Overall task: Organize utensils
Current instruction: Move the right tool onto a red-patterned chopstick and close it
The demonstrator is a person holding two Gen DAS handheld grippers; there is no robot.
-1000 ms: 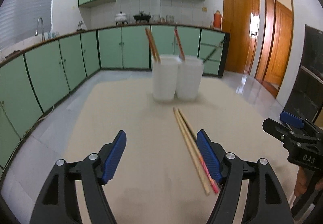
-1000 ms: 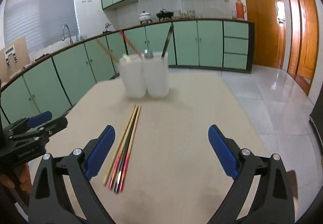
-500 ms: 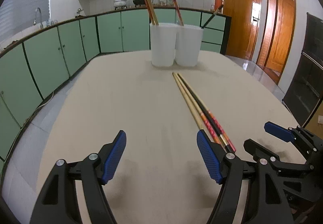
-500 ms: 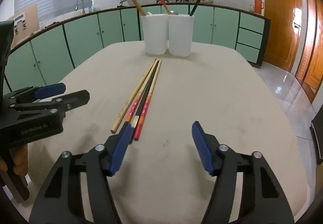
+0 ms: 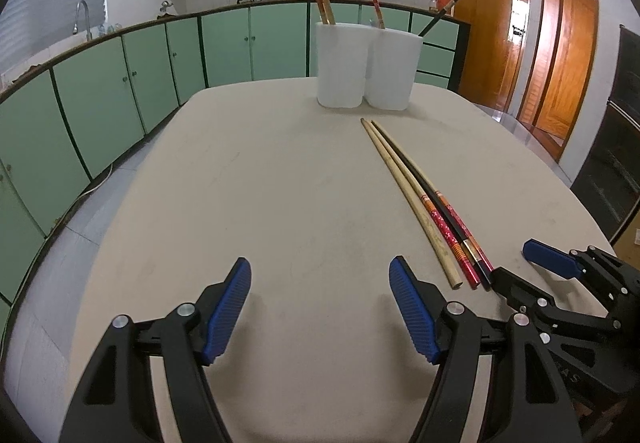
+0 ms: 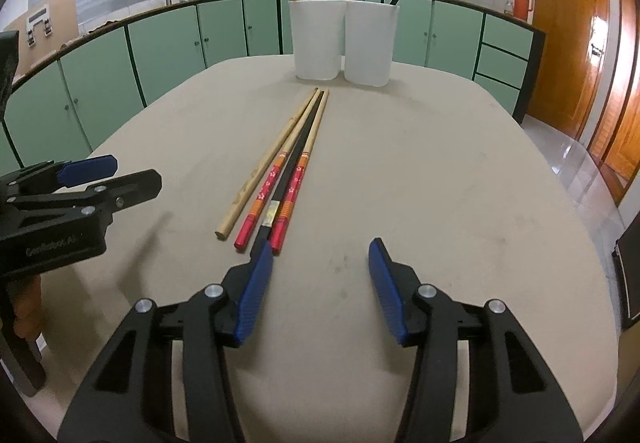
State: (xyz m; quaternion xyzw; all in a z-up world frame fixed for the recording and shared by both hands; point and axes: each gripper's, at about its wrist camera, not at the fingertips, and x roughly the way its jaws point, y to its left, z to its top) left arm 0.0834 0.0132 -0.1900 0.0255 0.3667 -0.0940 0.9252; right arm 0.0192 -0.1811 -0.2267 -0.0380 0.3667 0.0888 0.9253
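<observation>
Several chopsticks (image 6: 280,171) lie side by side on the beige table (image 6: 440,179): a plain wooden one, two red patterned ones and a black one; they also show in the left wrist view (image 5: 424,199). Two white cups (image 6: 344,39) at the far end hold upright chopsticks; the cups also show in the left wrist view (image 5: 368,67). My right gripper (image 6: 320,291) is open and empty, its left finger just at the near ends of the chopsticks. My left gripper (image 5: 320,307) is open and empty, to the left of the chopsticks.
Green cabinets (image 5: 120,83) with a counter run along the left and back walls. Wooden doors (image 5: 552,55) stand at the right. A dark appliance (image 5: 616,147) stands beyond the table's right edge.
Both grippers have come down low over the table and pulled back. The right gripper has narrowed and now sits at the chopsticks' near ends.
</observation>
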